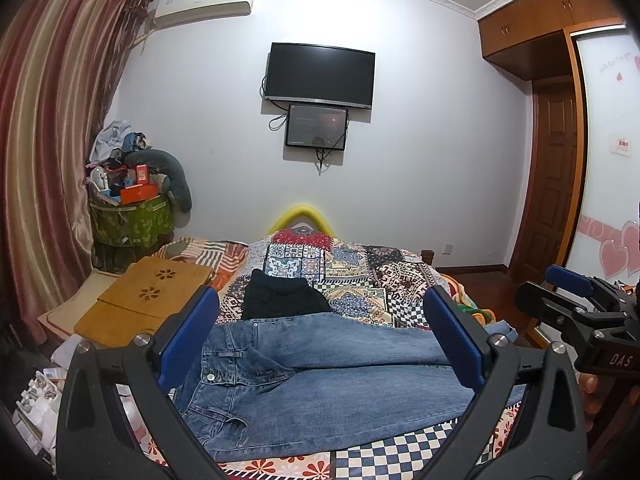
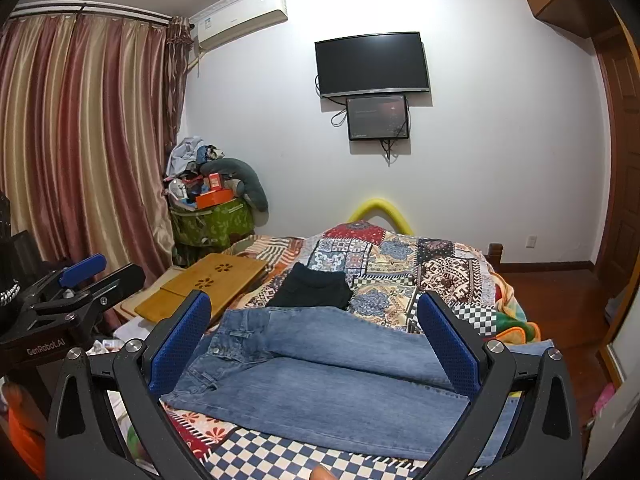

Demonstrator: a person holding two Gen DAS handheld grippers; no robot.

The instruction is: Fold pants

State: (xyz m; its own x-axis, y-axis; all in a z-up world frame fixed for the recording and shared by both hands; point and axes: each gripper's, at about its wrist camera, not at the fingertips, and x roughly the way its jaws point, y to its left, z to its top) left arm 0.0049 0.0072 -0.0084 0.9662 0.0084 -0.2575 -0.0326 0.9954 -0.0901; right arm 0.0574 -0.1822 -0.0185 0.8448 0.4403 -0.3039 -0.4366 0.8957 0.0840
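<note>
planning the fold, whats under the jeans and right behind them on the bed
The blue jeans lie flat on a patchwork quilt. Behind them sits a folded black garment. Anything beneath the denim is hidden.

1. Both views are evenly lit by soft indoor light from above; the wall (image 1: pixel 420 140) reads bright, almost washed out near the top.
2. Shadows are faint: a soft one below the TV (image 1: pixel 322 76) and under the jeans (image 2: pixel 340 380).
3. Strong fisheye bending curves the curtain (image 1: pixel 52 140) and the ceiling line, with black vignette in the corners.
4. Focus is sharp at centre and slightly soft at the rims.
5. The TV screen shows no glare.
</note>
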